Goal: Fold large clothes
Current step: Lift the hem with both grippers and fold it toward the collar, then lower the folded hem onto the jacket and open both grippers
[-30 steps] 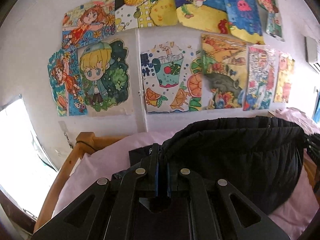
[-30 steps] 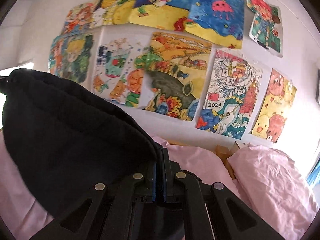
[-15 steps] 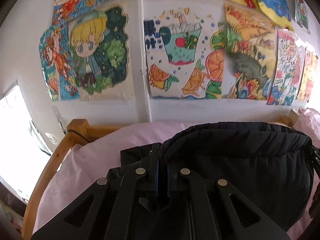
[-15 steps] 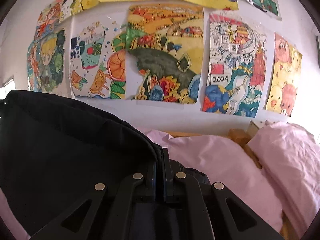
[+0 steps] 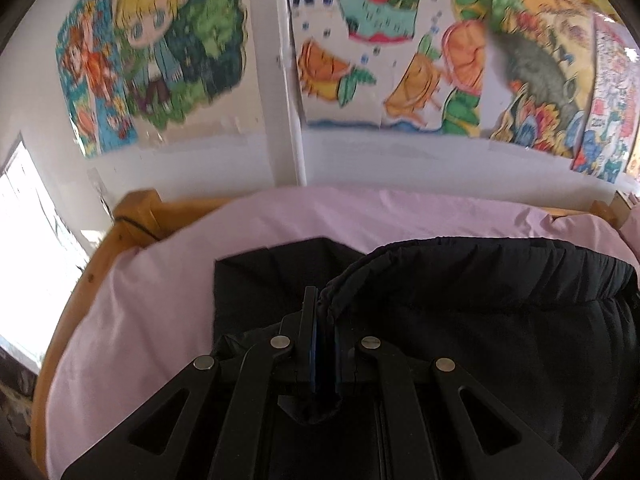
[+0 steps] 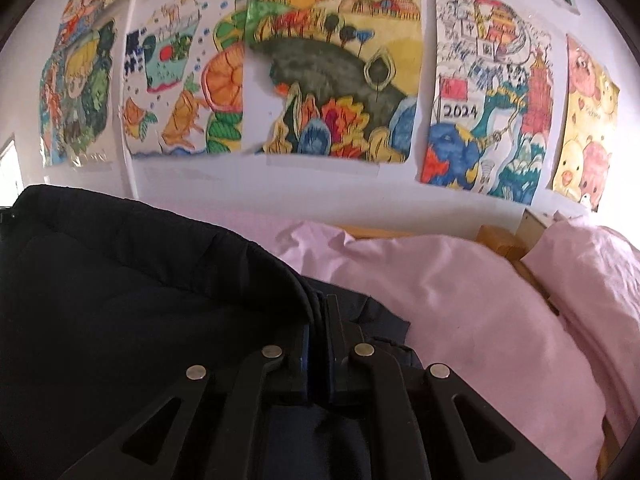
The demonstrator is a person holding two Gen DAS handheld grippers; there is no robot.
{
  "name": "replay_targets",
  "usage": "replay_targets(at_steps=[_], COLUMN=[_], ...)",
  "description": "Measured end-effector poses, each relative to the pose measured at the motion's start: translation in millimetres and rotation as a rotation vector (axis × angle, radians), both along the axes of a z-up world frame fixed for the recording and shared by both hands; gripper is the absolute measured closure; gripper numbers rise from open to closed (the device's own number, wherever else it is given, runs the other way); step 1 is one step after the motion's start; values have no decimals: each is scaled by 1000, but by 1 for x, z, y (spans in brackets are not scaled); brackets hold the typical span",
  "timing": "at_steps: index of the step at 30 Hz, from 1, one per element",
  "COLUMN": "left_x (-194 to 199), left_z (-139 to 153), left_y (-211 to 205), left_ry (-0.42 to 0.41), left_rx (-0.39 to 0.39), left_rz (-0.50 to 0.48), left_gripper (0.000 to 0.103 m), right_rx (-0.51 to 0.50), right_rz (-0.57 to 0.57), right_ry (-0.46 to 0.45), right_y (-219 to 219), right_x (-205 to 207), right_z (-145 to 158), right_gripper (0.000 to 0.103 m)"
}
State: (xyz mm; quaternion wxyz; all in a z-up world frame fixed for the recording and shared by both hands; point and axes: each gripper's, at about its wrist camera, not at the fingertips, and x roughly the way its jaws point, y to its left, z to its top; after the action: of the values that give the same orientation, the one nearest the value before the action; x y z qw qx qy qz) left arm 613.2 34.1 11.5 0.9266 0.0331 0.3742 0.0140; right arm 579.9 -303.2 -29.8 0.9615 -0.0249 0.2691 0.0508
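Over pink bed point(image 5: 160, 300), I hold black padded jacket point(image 5: 500, 320) by raised hem, left gripper point(image 5: 320, 320) and right gripper point(image 6: 318, 332) each with jaws clamped on one corner. Hem spans between grippers; jacket's lower layer lies flat on bed beneath, toward wall.

White wall point(image 6: 320, 196) w/ drawings point(image 6: 336, 76); pink bed point(image 6: 460, 288).

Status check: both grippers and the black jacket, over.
Left gripper shut on black jacket edge. Right gripper shut on the same edge. Jacket folded over itself above pink bedsheet. Nothing in the way.
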Motion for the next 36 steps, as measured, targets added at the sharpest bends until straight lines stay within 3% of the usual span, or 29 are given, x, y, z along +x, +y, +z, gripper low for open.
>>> replay_targets(at_steps=[8,16,18,20,21,22,23,29,32,36], left_x=[12,12,11,10,9,8,5,-12,-29,-56], left_z=[-27,-30,-28,-25,-24,-22,-20,1,17,33], left_y=[-9,-12,-10,-5,-1,6,10,36,35,15], left_ry=[23,23,23,21,19,13,10,-31,-91,-166], left_rx=[80,107,105,107,102,81,58,-108,-125,-95], left_rz=[4,21,44,84,103,124,134,186,176,101], left_gripper=[95,91,82,63,47,34,31,30,29,18], right_rx=[-20,-17,-8,8,25,42,56,81,110,128], right_rz=[-7,-7,-15,-20,-24,-32,-43,-151,-223,-264], right_ry=[40,48,43,37,32,24,15,-25,-53,-87], right_y=[1,-1,-2,-8,-12,-16,-21,-46,-62,-71], right_x=[17,20,20,19,17,16,14,3,-7,-26], right_z=[-22,-26,-25,-22,-19,-16,-13,3,14,32], right_gripper=[93,86,77,60,53,38,30,18,14,9])
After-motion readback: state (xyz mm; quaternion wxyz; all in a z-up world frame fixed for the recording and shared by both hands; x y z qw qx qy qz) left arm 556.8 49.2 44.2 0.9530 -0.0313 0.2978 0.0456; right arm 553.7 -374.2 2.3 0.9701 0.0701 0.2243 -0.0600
